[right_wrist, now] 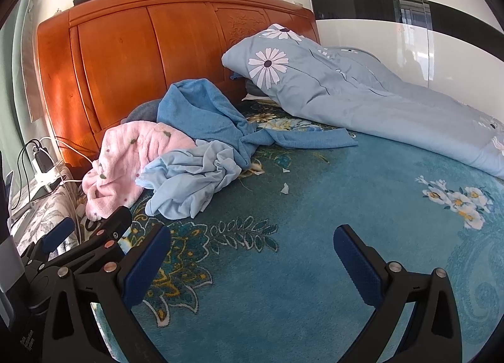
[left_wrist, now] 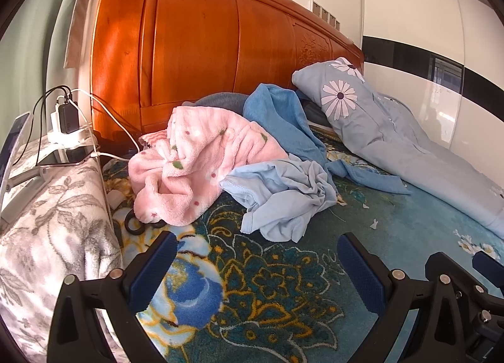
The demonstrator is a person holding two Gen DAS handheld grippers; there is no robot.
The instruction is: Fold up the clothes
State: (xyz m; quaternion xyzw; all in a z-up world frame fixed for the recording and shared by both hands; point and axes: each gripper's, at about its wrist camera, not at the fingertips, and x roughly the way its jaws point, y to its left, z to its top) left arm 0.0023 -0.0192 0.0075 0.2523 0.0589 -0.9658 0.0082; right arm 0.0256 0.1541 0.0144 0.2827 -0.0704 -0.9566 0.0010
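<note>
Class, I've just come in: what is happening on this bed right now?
Nothing is held yet. The left tool and right tool both hang open above the teal blanket. Ahead lie a crumpled pink garment, a light blue shirt and a darker blue garment, all unfolded.

Left wrist camera low over the bed [left_wrist: 283, 300], facing the headboard [left_wrist: 195, 48], close to the clothes pile [left_wrist: 245, 167], right wrist camera beside it, angled rightward toward the quilt [right_wrist: 362, 101], both sharing pile, headboard, quilt and patterned blanket.
</note>
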